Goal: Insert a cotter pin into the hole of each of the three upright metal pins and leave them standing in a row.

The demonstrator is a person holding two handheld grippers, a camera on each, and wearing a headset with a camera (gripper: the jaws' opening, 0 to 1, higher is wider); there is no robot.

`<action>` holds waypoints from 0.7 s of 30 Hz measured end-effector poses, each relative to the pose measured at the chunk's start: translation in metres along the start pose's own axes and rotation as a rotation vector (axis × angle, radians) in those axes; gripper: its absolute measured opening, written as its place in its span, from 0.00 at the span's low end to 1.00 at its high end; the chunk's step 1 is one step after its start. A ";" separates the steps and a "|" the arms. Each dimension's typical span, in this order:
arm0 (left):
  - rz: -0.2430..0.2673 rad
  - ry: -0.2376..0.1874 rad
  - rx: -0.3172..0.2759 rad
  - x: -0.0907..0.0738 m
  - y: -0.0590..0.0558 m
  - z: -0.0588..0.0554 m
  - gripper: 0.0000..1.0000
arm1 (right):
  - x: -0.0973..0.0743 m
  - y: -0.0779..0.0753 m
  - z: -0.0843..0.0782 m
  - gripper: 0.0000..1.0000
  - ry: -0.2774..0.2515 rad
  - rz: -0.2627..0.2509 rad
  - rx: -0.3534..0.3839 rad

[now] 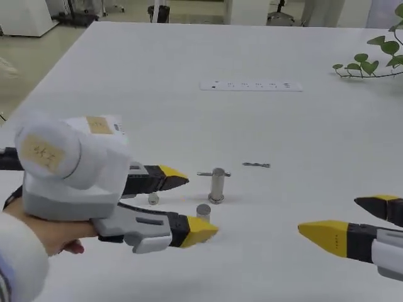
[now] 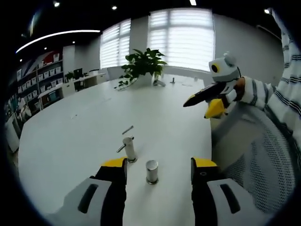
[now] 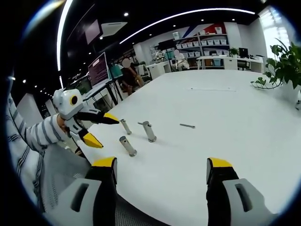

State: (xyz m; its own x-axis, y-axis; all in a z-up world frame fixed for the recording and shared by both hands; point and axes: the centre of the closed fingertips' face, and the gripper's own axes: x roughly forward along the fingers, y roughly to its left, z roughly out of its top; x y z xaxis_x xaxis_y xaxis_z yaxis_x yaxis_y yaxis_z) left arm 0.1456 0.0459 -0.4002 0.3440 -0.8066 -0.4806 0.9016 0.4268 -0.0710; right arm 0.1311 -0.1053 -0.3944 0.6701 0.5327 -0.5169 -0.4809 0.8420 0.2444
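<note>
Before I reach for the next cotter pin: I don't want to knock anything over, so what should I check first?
1. All three pins upright, the fitted pin, near bare pin and far bare pin: ok.
2. The loose cotter pin lies free on the table: ok.
3. The right hand-held gripper is open and empty: ok.
4. The left hand-held gripper is open, with the near bare pin between its jaws, ungripped: ok.
5. Pins in a straight row: not ok.

Three metal pins (image 1: pixel 218 185) stand together on the table (image 1: pixel 157 75) (a loose cotter pin (image 1: pixel 256 165) lies just behind, rightward).
</note>
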 end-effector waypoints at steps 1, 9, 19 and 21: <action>0.000 0.006 0.007 -0.001 -0.003 -0.003 0.57 | 0.000 -0.001 0.000 0.76 -0.002 -0.002 0.002; 0.036 -0.018 -0.111 -0.015 -0.010 -0.019 0.83 | 0.000 -0.008 0.005 0.76 -0.008 -0.011 -0.004; 0.076 0.007 -0.130 -0.030 -0.018 -0.032 0.99 | 0.006 -0.018 0.010 0.76 0.030 -0.009 -0.028; 0.081 0.009 -0.124 -0.031 -0.018 -0.032 0.99 | 0.009 -0.018 0.012 0.75 0.045 0.005 -0.049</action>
State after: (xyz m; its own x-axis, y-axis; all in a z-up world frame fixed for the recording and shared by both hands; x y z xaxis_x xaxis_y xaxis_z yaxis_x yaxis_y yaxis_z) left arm 0.1101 0.0757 -0.4121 0.4113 -0.7643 -0.4966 0.8316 0.5377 -0.1389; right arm 0.1523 -0.1145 -0.3934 0.6420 0.5312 -0.5529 -0.5117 0.8339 0.2070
